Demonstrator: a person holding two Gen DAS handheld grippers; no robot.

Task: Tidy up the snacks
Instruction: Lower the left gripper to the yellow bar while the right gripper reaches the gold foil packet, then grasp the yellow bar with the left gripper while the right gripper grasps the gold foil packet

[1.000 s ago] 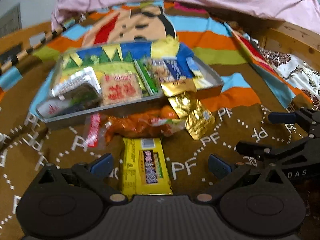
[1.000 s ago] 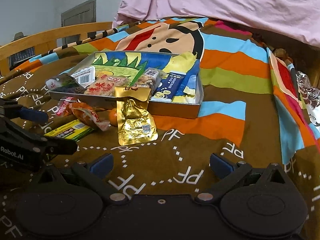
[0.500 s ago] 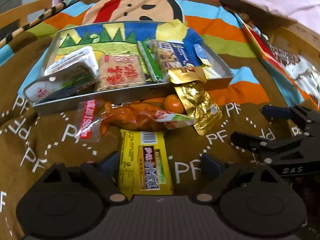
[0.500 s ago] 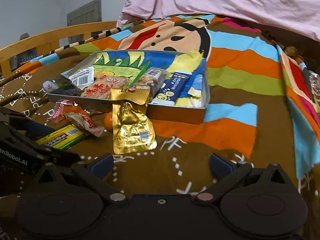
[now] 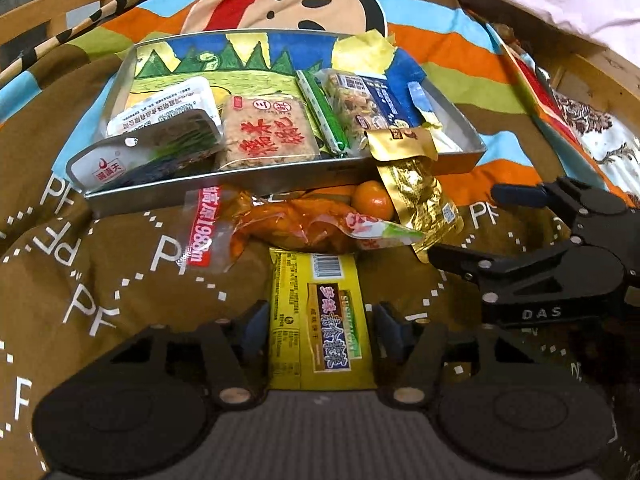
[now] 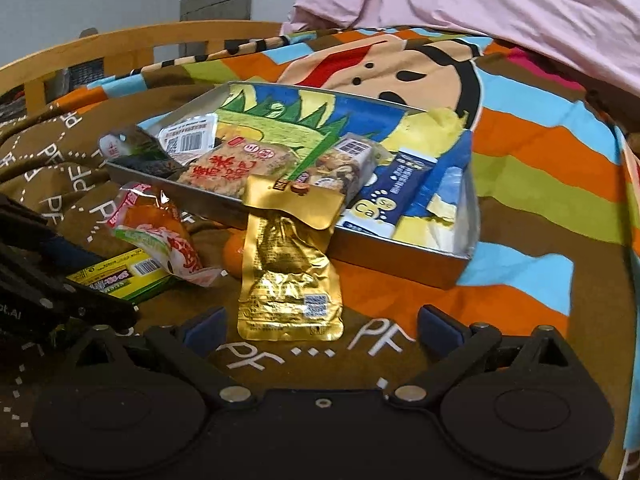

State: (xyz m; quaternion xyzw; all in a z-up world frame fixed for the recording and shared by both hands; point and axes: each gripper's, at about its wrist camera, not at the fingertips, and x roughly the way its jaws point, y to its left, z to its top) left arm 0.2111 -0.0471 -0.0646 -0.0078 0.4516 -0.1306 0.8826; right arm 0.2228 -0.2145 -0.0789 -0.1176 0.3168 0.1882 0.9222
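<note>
Left tongs (image 5: 316,330), jaws closing astride the yellow packet (image 5: 318,320) on the bed near the tray (image 5: 280,184), pads not yet pressing, presumably to lift it in; right tongs (image 6: 322,326) stand apart, empty, before the gold pouch (image 6: 290,264).

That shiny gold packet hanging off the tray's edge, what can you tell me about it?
The gold packet is a crinkled foil pouch, sealed flat and bulging in the middle. A small printed label sits near its lower corner and a brown emblem on its top flap. The flap rests on the metal tray's front rim; the body slopes down onto the brown blanket. A small orange sits beside it. Nothing grips it: the right tongs stand open just short of it.
</note>
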